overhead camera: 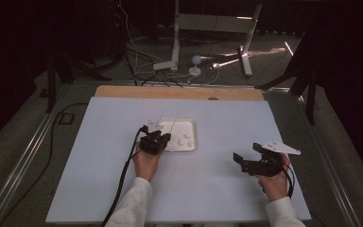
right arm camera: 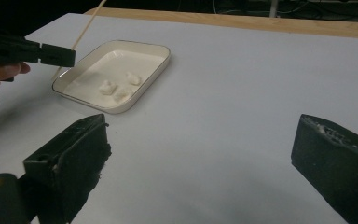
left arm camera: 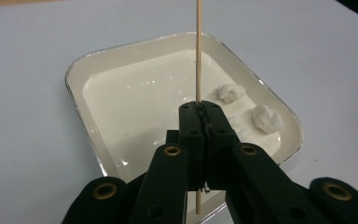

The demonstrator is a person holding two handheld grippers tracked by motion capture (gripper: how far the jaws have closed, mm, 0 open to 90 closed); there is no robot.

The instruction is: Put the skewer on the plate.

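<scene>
A shallow white tray (overhead camera: 192, 124) lies at the middle of the table and holds three small white lumps (left arm camera: 266, 117). My left gripper (left arm camera: 200, 106) is shut on a thin wooden skewer (left arm camera: 198, 51), which runs up over the tray's left part (left arm camera: 74, 88). In the high view the left gripper (overhead camera: 163, 138) hovers at the tray's near-left edge, with the skewer (overhead camera: 174, 126) slanting above it. The right gripper (overhead camera: 247, 152) is well to the right of the tray, near the table's front. Its jaws stand wide apart with nothing between them (right arm camera: 200, 140). The right gripper view also has the tray (right arm camera: 163, 51), the lumps (right arm camera: 121, 88) and the left gripper (right arm camera: 70, 56).
The pale table top (overhead camera: 99, 156) ends in a wooden strip (overhead camera: 179, 92) at the far side. Beyond it, cables (overhead camera: 142, 71) and white stand legs (overhead camera: 246, 56) lie on the dark floor. Metal rails (overhead camera: 23, 161) run along both sides of the table.
</scene>
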